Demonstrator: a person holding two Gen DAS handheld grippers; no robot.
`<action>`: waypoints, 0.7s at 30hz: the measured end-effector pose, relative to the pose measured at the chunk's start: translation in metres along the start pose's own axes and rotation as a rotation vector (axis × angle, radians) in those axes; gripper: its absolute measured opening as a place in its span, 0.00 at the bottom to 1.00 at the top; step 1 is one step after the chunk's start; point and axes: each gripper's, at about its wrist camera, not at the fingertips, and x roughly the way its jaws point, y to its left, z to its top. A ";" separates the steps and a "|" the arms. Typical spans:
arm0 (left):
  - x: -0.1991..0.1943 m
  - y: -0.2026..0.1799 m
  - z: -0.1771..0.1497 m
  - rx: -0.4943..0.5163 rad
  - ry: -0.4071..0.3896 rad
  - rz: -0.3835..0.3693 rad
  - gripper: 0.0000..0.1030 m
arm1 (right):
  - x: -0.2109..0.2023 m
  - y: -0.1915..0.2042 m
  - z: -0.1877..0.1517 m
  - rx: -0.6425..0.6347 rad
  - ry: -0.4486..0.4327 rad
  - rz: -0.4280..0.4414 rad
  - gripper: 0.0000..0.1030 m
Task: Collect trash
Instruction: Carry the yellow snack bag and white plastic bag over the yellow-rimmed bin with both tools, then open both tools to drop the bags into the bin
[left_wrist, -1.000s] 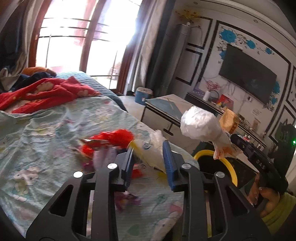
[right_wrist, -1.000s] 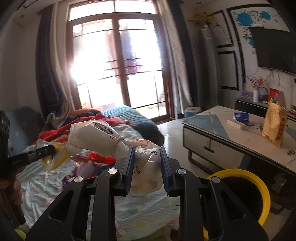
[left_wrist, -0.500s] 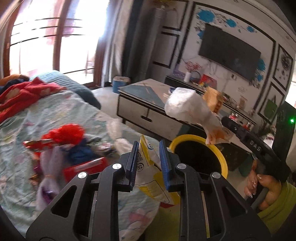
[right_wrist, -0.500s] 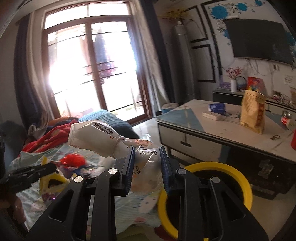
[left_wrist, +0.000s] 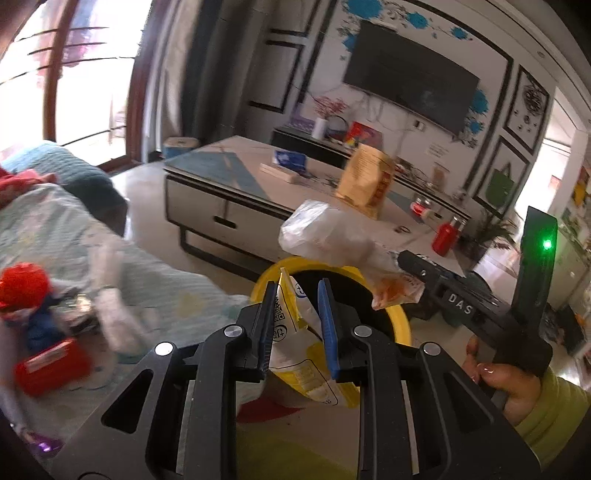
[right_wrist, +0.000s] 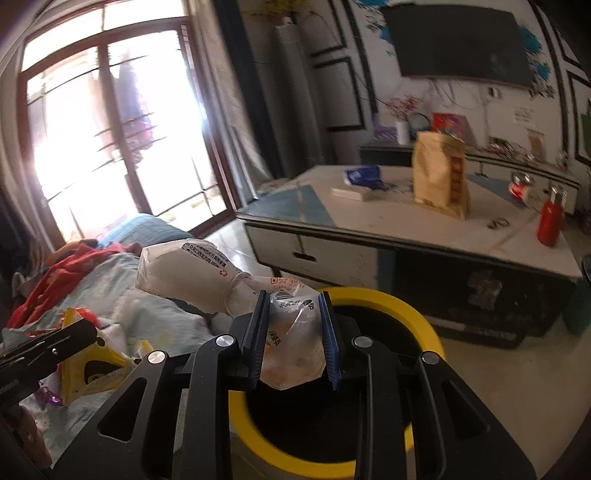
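Both grippers now hang over the yellow-rimmed bin (right_wrist: 413, 310): left gripper (left_wrist: 297, 317) clamps a yellow-white wrapper (left_wrist: 295, 354), right gripper (right_wrist: 293, 328) a knotted white bag (right_wrist: 192, 269).

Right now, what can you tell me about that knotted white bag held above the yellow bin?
The white bag looks like thin, crinkled plastic printed with small dark text and a red mark. A knot pinches its middle; the puffy closed end sticks out to the left, the flatter orange-tinted end sits between the jaws of the right gripper, which are shut on it. It hangs in the air over the yellow-rimmed bin, touching nothing else visible.
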 end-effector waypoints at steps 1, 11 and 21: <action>0.006 -0.003 0.000 0.001 0.007 -0.010 0.16 | 0.001 -0.006 -0.001 0.011 0.007 -0.015 0.25; 0.071 -0.017 -0.001 -0.004 0.095 -0.080 0.16 | 0.016 -0.054 -0.010 0.111 0.077 -0.101 0.26; 0.094 -0.023 -0.009 0.007 0.124 -0.073 0.64 | 0.033 -0.070 -0.015 0.180 0.124 -0.109 0.45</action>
